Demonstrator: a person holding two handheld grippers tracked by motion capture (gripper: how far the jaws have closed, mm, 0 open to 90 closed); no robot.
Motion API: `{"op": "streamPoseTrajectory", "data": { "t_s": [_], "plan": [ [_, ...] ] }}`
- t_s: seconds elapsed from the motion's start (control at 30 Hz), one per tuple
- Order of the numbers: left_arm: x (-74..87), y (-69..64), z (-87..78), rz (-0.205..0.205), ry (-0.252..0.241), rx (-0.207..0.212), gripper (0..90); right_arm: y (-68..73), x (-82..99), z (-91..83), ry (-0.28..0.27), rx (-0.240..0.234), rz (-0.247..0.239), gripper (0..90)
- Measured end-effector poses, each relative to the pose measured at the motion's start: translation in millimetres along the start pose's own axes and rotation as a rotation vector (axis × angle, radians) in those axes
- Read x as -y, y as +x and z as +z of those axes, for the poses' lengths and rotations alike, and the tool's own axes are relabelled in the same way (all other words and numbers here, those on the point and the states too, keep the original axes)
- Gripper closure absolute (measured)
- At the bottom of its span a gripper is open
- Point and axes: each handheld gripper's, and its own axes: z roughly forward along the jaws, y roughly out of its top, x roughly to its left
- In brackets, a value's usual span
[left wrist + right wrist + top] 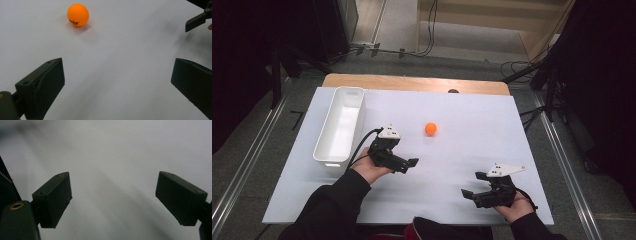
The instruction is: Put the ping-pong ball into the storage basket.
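The orange table-tennis ball (430,128) lies loose on the white table (472,125), near the left gripper (404,162) whose jaws gape wide like those of the right gripper (472,186), and, seemingly light, smooth and prone to roll, it wants a gentle pinch across its middle.

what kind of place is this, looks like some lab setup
Probably a lab or recording studio: a white-covered table on a bare floor, black curtains at the sides, loose cables behind, and a handheld left claw near an orange ball.
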Motion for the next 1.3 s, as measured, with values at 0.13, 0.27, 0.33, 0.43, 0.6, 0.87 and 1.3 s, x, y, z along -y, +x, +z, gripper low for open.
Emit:
{"op": "streamPoseTrajectory", "data": {
  "t_s": [0.13, 0.27, 0.33, 0.43, 0.6, 0.87, 1.3],
  "plan": [
    [-4.2, 1.5, 2.5, 0.006, -0.003, 0.001, 0.0, 0.1, -0.1, -0.1, 0.0, 0.001, -0.001, 12.3],
    [-8.2, 1.9, 6.5, 0.012, -0.005, -0.004, 0.0, 0.3, -0.2, -0.6, -0.002, 0.0, -0.002, 12.2],
    [-10.1, 3.0, 8.3, 0.011, -0.003, -0.002, 0.0, 0.5, -0.1, -0.7, -0.003, -0.002, -0.001, 12.2],
    [-13.3, 4.1, 11.1, 0.014, -0.001, -0.008, 0.0, 0.2, 0.0, -0.8, -0.003, 0.0, -0.003, 12.2],
    [-19.5, 7.2, 15.8, 0.019, -0.002, -0.014, 0.0, 0.4, -0.1, -0.9, -0.002, -0.001, -0.005, 12.2],
    [-29.8, 12.8, 23.2, 0.014, -0.001, -0.019, 0.0, 0.6, -0.4, -1.3, -0.002, -0.003, -0.005, 12.2],
    [-37.4, 18.2, 38.4, 0.01, 0.007, -0.026, 0.0, -0.7, -0.6, -2.4, -0.008, 0.017, 0.012, 12.2]
  ]
}}
